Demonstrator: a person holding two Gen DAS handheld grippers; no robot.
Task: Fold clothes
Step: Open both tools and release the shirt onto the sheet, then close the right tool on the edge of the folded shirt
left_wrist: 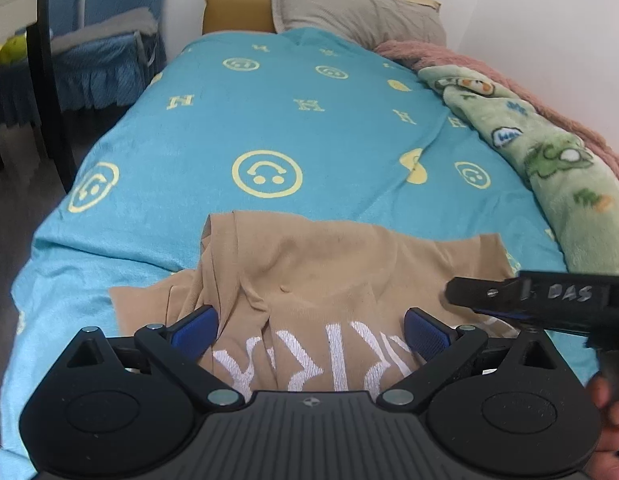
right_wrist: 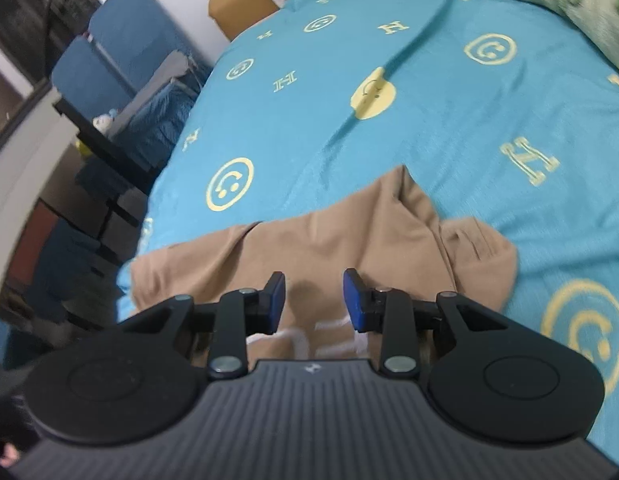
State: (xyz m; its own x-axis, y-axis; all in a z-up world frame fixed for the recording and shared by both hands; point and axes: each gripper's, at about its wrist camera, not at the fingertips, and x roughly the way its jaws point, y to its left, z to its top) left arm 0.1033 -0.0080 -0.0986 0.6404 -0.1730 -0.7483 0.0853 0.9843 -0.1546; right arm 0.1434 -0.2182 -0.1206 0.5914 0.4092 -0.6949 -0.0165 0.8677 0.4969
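One tan shirt (left_wrist: 309, 272) lies rumpled at the near end of the bed, white lettering (left_wrist: 321, 360) up and closest to the person, a sleeve or corner flopped out on its right side (right_wrist: 481, 256). It sits on the turquoise cover (left_wrist: 269, 128) with the yellow smiley prints, and nothing about it looks folded yet: the body is bunched into ridges on the left and the edges run crooked, so I'd judge the job barely begun, with spreading flat and all the folds left to do.

The left gripper (left_wrist: 311, 332) hovers low over the lettering with its blue pads (left_wrist: 423, 334) spread wide, nothing between them. The right gripper (right_wrist: 314, 300) is over the same near part of the shirt, its jaws parted too and holding nothing (that view is blurred, so whether the tips brush the cloth I can't say); it also shows at the right of the left camera (left_wrist: 529, 296).

Counting outward: one garment, two grippers, one grey pillow (left_wrist: 357, 8) at the far end, one green cartoon blanket (left_wrist: 549, 152) along the right edge with a pink one (left_wrist: 449, 54) behind it, and blue chairs (right_wrist: 121, 52) far left
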